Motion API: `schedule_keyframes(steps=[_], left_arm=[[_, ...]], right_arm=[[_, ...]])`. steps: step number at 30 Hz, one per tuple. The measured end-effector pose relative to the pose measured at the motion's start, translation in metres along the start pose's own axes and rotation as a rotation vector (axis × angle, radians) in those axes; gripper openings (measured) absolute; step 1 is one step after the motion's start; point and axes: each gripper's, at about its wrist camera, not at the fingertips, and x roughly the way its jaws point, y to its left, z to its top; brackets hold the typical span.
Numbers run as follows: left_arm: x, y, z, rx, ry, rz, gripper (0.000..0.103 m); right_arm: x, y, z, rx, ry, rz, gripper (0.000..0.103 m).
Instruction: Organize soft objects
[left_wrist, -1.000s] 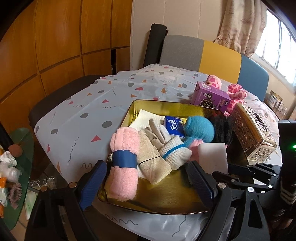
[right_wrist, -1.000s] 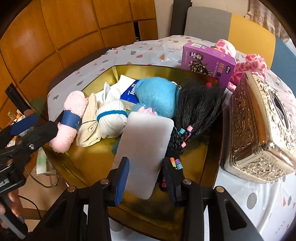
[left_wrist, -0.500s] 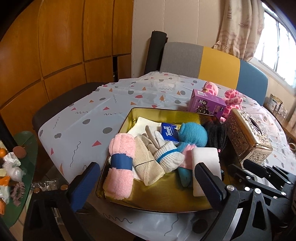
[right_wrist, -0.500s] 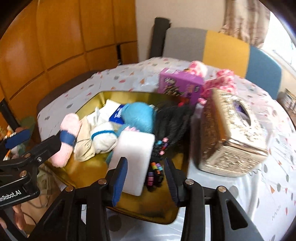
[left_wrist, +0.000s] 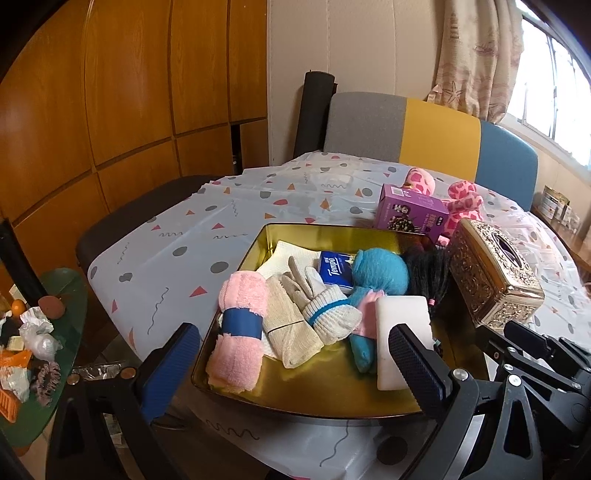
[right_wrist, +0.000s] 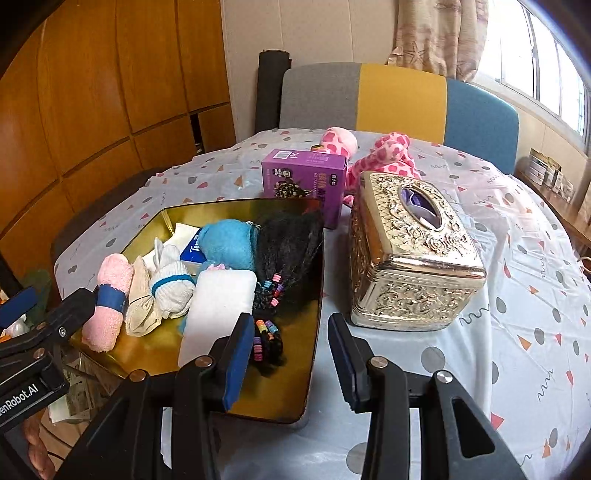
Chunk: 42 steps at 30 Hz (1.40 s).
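A gold tray (left_wrist: 258, 240) on the table holds a pink rolled towel with a blue band (left_wrist: 240, 325), a beige sock (left_wrist: 291, 336), a white glove (left_wrist: 328, 314), a Tempo tissue pack (left_wrist: 334, 273), a blue plush (left_wrist: 380, 273), a black beaded hairpiece (right_wrist: 288, 251) and a white sponge (right_wrist: 218, 310). My left gripper (left_wrist: 291, 332) hangs open and wide in front of the tray's near edge, with nothing held. My right gripper (right_wrist: 290, 332) is open over the tray's near right corner (right_wrist: 295, 402). It is clear of the sponge and the hairpiece.
An ornate gold tissue box (right_wrist: 410, 251) stands right of the tray. Behind it are a purple carton (right_wrist: 303, 177) and a pink spotted plush (right_wrist: 384, 155). A grey, yellow and blue chair (right_wrist: 399, 96) backs the table. A cluttered green side table (left_wrist: 37, 332) is at the left.
Both grippers have drawn back and risen from the tray. The right one has left the white sponge and swung right. The left jaws have widened a little.
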Motion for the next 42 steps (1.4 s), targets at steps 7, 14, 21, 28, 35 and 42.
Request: schedule_keyframes(steps=[7, 14, 21, 28, 35, 42], left_arm=[[-0.0019, -0.0022, -0.0007, 0.006, 0.001, -0.002, 0.103], [-0.0018, -0.0044, -0.0013, 0.013, 0.003, -0.006, 0.103], [-0.0013, -0.0039, -0.0015, 0.011, 0.009, -0.008, 0.103], [-0.0006, -0.0043, -0.0022, 0.016, 0.013, -0.01, 0.103], [-0.0001, -0.005, -0.0024, 0.019, 0.015, -0.011, 0.103], [0.0006, -0.006, -0.0029, 0.023, 0.022, -0.013, 0.103]], right_arm=[[-0.0035, -0.001, -0.0007, 0.004, -0.012, -0.003, 0.042], [-0.0046, -0.0028, -0.0009, 0.009, -0.015, -0.006, 0.042], [-0.0041, -0.0031, -0.001, 0.01, -0.014, -0.007, 0.042], [-0.0047, -0.0031, -0.0012, 0.012, -0.014, -0.007, 0.042], [-0.0052, -0.0041, -0.0006, 0.015, -0.017, -0.008, 0.042], [-0.005, -0.0051, -0.0006, 0.018, -0.015, -0.009, 0.042]])
